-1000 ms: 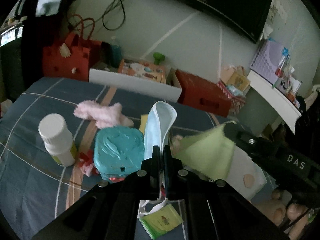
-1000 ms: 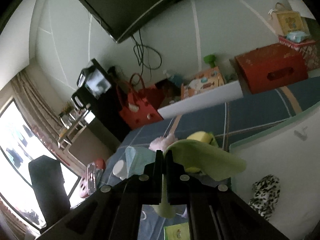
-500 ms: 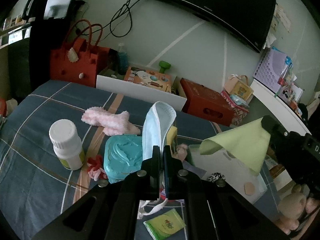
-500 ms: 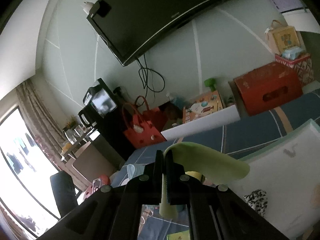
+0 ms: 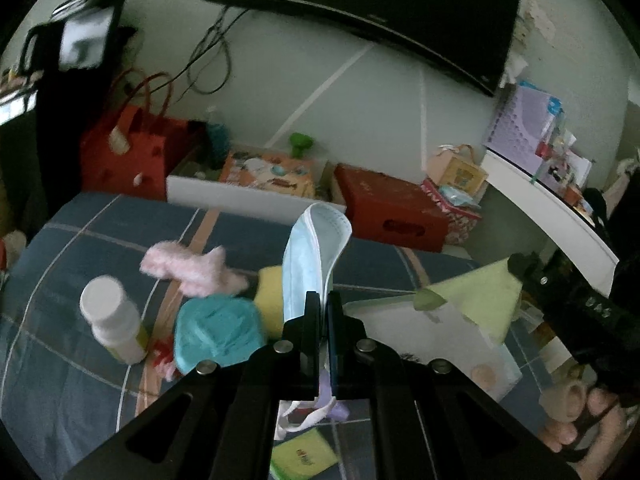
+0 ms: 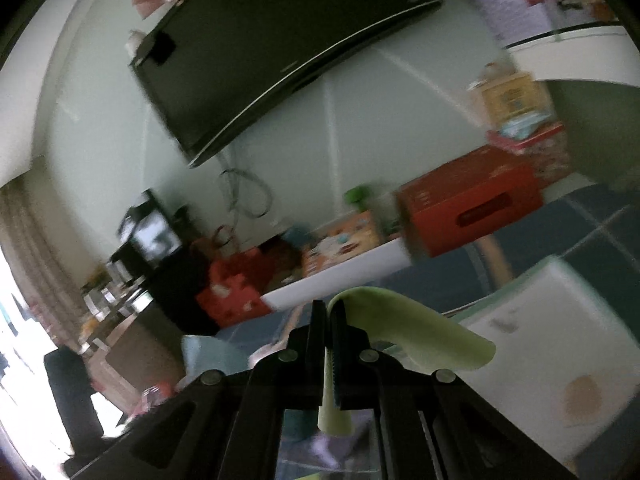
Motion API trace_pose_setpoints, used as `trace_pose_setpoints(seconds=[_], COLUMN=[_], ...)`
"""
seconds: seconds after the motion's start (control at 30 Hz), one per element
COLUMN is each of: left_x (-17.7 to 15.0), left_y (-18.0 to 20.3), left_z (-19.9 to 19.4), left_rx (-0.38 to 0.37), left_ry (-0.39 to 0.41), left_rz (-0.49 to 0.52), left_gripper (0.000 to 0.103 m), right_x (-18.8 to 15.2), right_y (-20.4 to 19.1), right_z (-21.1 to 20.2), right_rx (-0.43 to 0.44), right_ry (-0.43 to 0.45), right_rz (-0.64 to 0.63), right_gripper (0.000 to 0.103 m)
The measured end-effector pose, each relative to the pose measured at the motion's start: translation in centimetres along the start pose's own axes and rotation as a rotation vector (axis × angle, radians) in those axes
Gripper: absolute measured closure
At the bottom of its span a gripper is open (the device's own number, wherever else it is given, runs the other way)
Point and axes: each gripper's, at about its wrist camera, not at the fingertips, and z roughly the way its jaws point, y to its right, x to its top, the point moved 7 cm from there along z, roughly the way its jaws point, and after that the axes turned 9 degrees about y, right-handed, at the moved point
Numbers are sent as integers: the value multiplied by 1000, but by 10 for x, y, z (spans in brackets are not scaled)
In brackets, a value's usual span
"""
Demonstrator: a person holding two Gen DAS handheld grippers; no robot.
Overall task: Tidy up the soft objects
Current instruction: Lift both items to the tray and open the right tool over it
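Note:
My left gripper (image 5: 323, 300) is shut on a light blue face mask (image 5: 312, 248) that stands up above the fingers, its white ear loop hanging below. My right gripper (image 6: 328, 312) is shut on a pale green cloth (image 6: 412, 336) that curls to the right; from the left wrist view the cloth (image 5: 488, 300) hangs over a white storage box (image 5: 424, 336). On the blue plaid bed lie a fluffy pink item (image 5: 188, 268), a yellow sponge (image 5: 270, 304) and a teal lidded container (image 5: 218, 332).
A white bottle (image 5: 112, 320) stands on the bed (image 5: 80, 360) at left. A green packet (image 5: 304, 456) lies near the front. Red boxes (image 5: 392, 216), a red bag (image 5: 128, 152) and a white drawer (image 5: 240, 196) sit by the wall under a television (image 5: 380, 4).
Both grippers rose with their loads. The right gripper carried the green cloth to the right, over the white box, and tilted upward so more wall and television show.

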Motion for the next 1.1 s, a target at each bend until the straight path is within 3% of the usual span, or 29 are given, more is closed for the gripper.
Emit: trace_pose_setpoints(seconds=[0.3,0.53,0.63,0.9,1.1], left_x=[12,-20,-41,-68,-102], left_y=[85,132,135,143,130], left_z=[31,86,111,147,170], left_rx=[-104,-182,-203,-198,-129], left_ry=[-35,-114,-165,-216,-343], left_rz=[133,180,156,178,174], left_gripper=[100,100,100,100,100], right_x=[15,15,11,-20,-43], right_y=[80,117,117,143,166], right_z=[-13,-9,4,41,48], right_rx=[-271,-377,-358,-396,-450], right_ry=[20,55,75,-50,-179], right_rz=[5,-6,-44,-12,49], right_gripper=[100,100,100,100,100])
